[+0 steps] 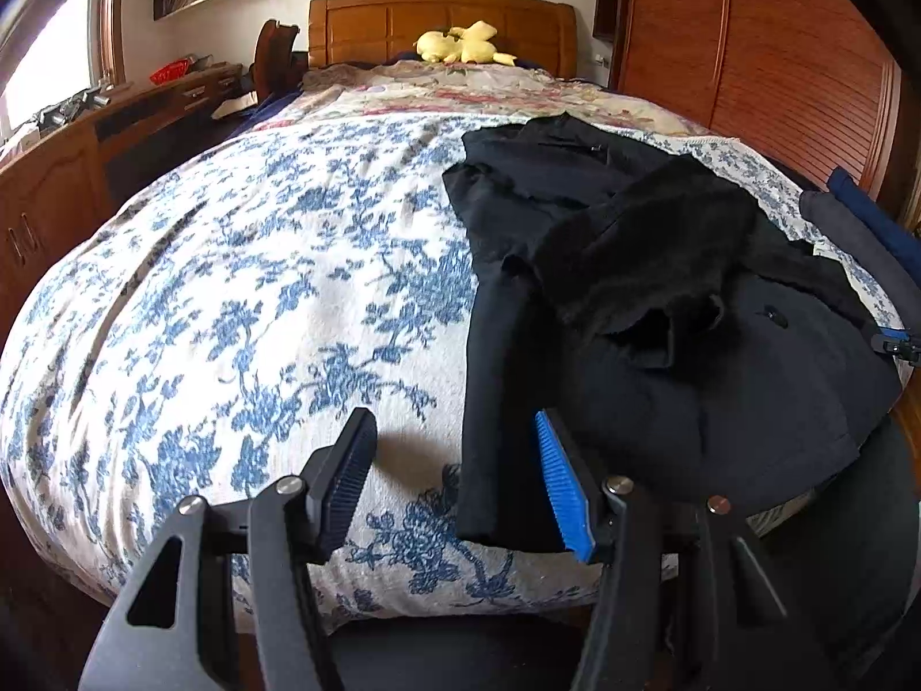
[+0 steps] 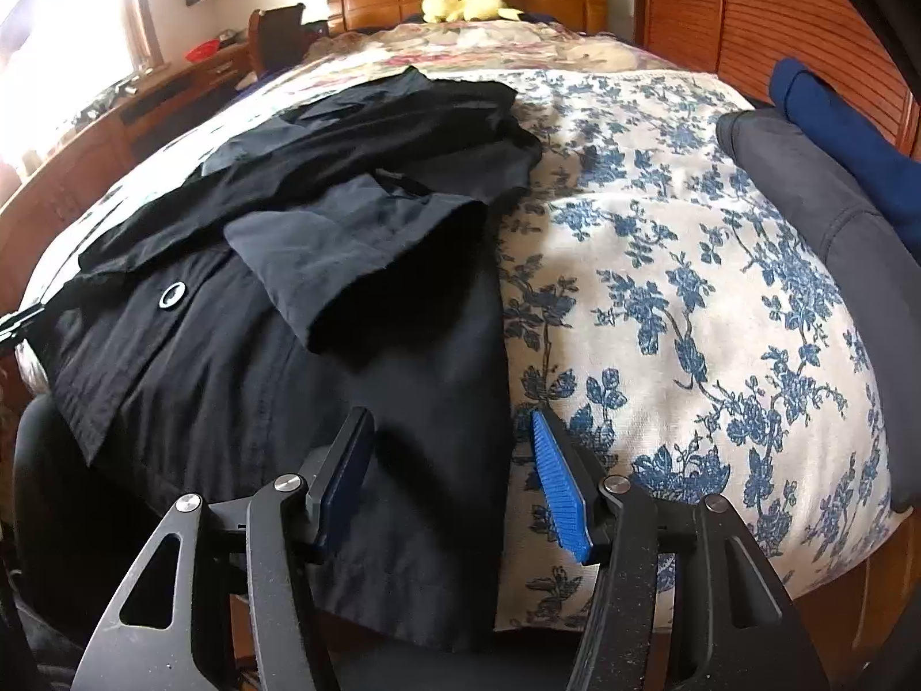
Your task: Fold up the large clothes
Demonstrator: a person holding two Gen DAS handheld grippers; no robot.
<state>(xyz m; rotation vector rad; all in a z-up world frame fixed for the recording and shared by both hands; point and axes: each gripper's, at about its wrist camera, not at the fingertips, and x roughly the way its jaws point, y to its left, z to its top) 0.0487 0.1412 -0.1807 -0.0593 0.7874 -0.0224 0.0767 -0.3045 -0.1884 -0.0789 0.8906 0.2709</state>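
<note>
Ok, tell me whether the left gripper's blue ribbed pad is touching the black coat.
Cannot tell. In the left wrist view the left gripper is open, and its blue pad overlaps the black coat edge; neither contact nor gap shows.

— What do I have beyond the work itself?
— A blue floral bedspread (image 1: 242, 288) fills my left view. At twelve o'clock a yellow plush toy (image 1: 460, 43) lies against the wooden headboard (image 1: 368, 23).
— And the sides?
— A wooden desk (image 1: 63, 173) at nine o'clock, a slatted wardrobe (image 1: 777, 57) at two.
</note>
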